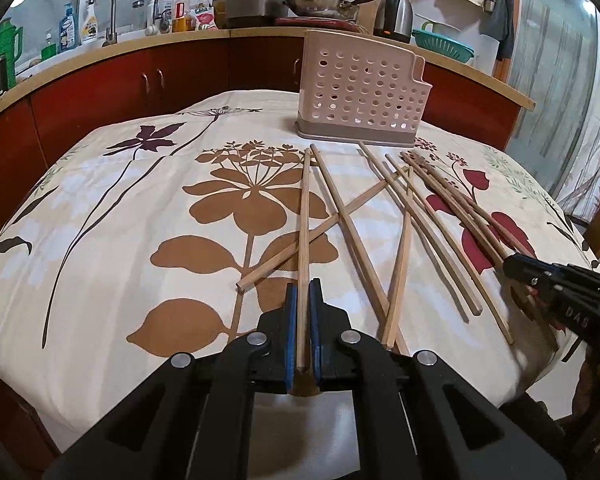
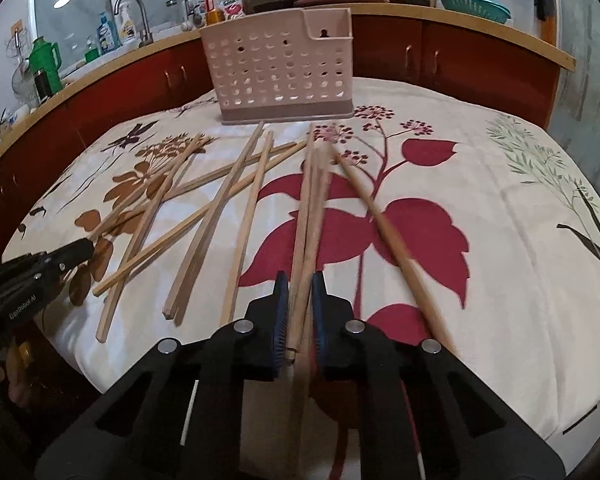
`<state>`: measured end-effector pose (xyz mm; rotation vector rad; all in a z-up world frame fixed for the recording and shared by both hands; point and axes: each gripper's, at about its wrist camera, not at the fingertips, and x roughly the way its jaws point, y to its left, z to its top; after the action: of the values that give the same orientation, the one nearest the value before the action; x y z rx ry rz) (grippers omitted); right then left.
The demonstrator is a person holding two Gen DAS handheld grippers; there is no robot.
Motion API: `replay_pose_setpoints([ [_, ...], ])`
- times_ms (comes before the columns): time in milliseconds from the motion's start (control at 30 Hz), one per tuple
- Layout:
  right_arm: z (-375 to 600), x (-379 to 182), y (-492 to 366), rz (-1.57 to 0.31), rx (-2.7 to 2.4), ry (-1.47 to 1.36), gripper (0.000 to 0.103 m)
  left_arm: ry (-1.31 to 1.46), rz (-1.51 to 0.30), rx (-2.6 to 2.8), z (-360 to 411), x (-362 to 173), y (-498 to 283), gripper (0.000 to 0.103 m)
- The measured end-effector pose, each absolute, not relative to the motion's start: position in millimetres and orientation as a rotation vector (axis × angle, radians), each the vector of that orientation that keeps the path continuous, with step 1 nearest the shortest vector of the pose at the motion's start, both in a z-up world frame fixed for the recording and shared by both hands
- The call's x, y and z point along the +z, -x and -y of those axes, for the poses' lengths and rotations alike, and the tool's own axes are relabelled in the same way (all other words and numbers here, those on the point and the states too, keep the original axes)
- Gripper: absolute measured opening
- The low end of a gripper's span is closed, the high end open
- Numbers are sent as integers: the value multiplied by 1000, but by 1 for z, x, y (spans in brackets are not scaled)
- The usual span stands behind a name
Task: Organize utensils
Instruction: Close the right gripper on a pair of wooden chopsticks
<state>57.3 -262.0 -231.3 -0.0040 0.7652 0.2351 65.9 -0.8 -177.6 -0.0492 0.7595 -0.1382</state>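
White lettering "GenRobot.AI" stands on the left tongs (image 2: pixel 85 247); the right tongs (image 1: pixel 510 262) show "DAS"

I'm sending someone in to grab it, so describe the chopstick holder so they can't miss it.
Start at the table under the floral cloth. At its far edge, in front of the red cabinets, stands the chopstick holder, an upright pale pink plastic box. Round holes across its wall and a darker base mark it out from the loose wooden chopsticks lying before it.
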Motion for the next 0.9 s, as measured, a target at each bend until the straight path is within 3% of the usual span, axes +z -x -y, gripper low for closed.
replay_pose_setpoints([
  [67, 267, -228, -58, -760, 230, -6, 7, 48, -759, -141, 1, -177, -66, 7],
  [400, 286, -229, -62, -773, 210, -18, 7, 46, -757, -141, 2, -176, -66, 7],
  [467, 290, -232, -62, -781, 212, -37, 10, 47, -758, -141, 2, -175, -66, 7],
  [533, 291, -233, -61, -786, 212, -36, 25, 45, -756, -140, 1, -175, -66, 7],
  [900, 299, -237, -48, -757, 218, 4, 26, 43, -754, -140, 1, -173, -66, 7],
])
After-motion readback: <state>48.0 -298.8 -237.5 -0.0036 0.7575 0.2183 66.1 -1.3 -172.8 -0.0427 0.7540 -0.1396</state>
